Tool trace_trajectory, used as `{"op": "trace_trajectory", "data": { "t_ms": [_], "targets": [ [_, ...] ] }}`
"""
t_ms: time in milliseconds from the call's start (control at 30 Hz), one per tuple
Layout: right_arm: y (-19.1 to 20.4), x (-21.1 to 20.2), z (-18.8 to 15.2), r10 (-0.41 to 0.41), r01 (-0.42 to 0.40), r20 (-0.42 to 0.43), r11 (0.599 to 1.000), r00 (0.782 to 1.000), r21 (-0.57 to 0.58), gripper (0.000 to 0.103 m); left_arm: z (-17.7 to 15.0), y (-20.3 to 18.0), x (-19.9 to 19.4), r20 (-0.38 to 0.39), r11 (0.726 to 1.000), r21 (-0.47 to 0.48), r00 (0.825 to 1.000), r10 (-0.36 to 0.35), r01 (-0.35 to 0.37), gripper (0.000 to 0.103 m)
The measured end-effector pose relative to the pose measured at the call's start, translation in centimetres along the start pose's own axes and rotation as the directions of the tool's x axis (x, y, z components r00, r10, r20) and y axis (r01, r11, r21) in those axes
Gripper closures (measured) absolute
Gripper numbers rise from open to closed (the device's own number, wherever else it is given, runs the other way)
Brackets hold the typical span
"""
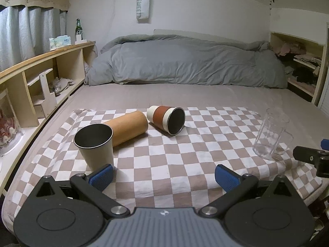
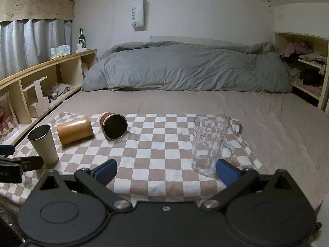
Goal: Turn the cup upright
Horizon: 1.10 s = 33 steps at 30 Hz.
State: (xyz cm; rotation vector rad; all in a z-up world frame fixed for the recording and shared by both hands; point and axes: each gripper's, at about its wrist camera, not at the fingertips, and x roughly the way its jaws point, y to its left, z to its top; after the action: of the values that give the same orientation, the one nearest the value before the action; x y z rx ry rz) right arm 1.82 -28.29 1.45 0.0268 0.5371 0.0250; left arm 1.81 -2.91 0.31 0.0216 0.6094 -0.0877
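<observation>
On a checkered cloth (image 1: pixel 174 160) (image 2: pixel 156 152) a bamboo cup (image 1: pixel 128 127) (image 2: pixel 75 130) and a rust-and-cream cup (image 1: pixel 165 121) (image 2: pixel 113 127) lie on their sides. A cream metal cup (image 1: pixel 95 146) (image 2: pixel 43 144) stands upright at the left. A clear glass mug (image 1: pixel 271 135) (image 2: pixel 209 144) stands upright at the right. My left gripper (image 1: pixel 163 177) is open and empty, its left pad beside the cream cup's base. My right gripper (image 2: pixel 165 173) is open and empty, its right pad beside the glass mug's base.
The cloth lies on a bed (image 2: pixel 267 119) with a grey duvet (image 1: pixel 185 61) piled at the far end. Wooden shelves (image 1: pixel 41 78) run along the left, and a shelf nook (image 1: pixel 304 65) stands at the right. The other gripper shows at each view's edge.
</observation>
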Motion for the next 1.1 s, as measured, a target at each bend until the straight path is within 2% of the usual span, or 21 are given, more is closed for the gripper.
{"op": "trace_trajectory", "data": {
  "t_ms": [1100],
  "targets": [
    [0.22, -0.27, -0.45, 0.001, -0.001, -0.006, 1.0, 1.0, -0.012, 0.0, 0.15, -0.3, 0.01, 0.004, 1.0, 0.01, 1.0, 0.018, -0.018, 0.0]
  ]
}}
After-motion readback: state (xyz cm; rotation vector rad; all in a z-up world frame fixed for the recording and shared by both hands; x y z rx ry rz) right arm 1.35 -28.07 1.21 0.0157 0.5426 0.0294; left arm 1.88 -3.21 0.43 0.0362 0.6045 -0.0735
